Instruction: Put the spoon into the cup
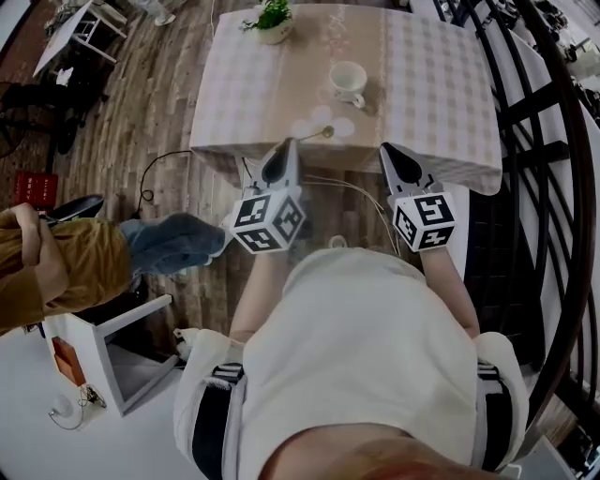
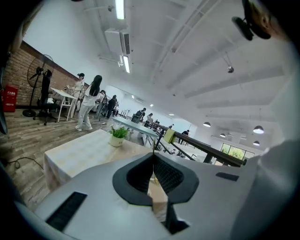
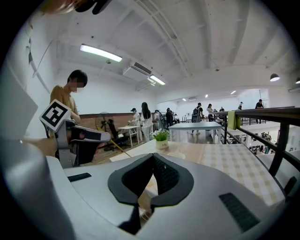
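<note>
Checked cloth covers the tabletop (image 1: pixel 441 94); we hold the left hand-held gripper (image 1: pixel 290 148) at its near edge, jaws pinched on the spoon (image 1: pixel 315 135); the right hand-held gripper (image 1: pixel 389 152) waits alongside, jaws together on nothing; a potted plant (image 1: pixel 273 21) stands clear at the back; the cup (image 1: pixel 349 81) sits unobstructed, well apart from the spoon, which is not yet in it.

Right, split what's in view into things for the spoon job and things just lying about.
For the job:
spoon, clamped in the left gripper
white cup on the table
right gripper, shut and empty

Lying about:
potted plant at the table's far edge
black cable on the floor
</note>
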Demonstrator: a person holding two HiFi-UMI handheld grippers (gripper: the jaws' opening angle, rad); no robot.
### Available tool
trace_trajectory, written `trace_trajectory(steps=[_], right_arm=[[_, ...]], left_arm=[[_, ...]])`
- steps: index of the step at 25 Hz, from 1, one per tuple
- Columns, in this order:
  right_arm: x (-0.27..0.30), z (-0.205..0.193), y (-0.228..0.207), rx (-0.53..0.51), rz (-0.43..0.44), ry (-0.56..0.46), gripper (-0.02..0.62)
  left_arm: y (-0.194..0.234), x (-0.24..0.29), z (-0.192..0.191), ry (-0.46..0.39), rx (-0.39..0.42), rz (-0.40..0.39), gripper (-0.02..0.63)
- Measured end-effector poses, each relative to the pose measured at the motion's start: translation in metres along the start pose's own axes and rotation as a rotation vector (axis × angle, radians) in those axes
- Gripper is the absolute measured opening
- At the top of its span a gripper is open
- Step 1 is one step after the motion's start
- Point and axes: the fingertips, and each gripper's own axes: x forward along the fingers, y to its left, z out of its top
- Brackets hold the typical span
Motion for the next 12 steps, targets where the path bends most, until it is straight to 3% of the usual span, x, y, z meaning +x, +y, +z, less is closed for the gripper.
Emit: trace_trajectory(steps=[12], right_arm=[[0.023,-0.017,-0.032,0.042,-0.026,0.035,0.0]], left_arm=[[0.003,0.059,-0.006,0.036,0.004,-0.028,0.005]])
